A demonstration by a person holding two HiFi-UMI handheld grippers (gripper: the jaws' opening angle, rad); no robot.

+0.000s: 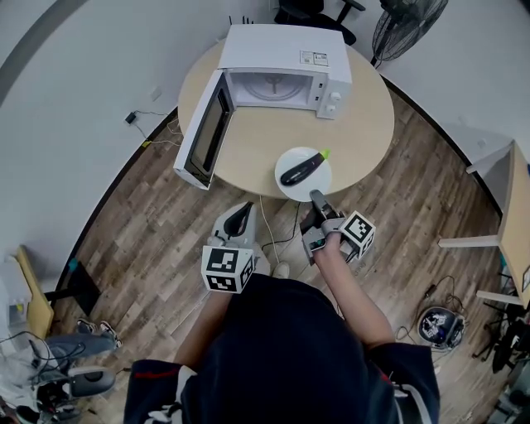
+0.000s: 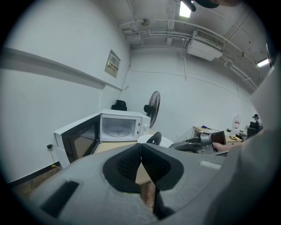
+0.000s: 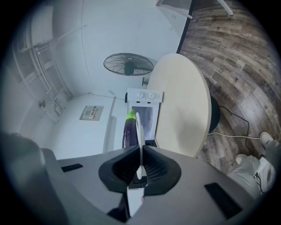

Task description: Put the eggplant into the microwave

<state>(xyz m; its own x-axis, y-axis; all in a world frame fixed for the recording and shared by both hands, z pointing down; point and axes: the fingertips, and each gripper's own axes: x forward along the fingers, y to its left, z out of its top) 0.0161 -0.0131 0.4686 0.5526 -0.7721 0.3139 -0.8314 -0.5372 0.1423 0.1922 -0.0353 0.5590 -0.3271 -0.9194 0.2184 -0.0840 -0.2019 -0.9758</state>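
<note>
A dark purple eggplant [image 1: 300, 169] with a green stem lies on a white plate [image 1: 315, 184]. My right gripper [image 1: 315, 198] is shut on the plate's near rim, and the plate sits over the near edge of the round table [image 1: 273, 141]. In the right gripper view the plate [image 3: 139, 132] stands edge-on between the jaws, with the eggplant [image 3: 130, 132] beside it. The white microwave [image 1: 281, 70] stands at the table's far side with its door [image 1: 203, 132] swung open to the left. My left gripper [image 1: 243, 212] is shut and empty, short of the table. It [image 2: 140, 160] faces the microwave [image 2: 118, 127].
A standing fan [image 1: 406, 25] and a dark chair [image 1: 319, 12] are behind the table. A white cable [image 1: 269, 236] runs over the wooden floor under the table's near edge. A second table [image 1: 509, 207] is at the right.
</note>
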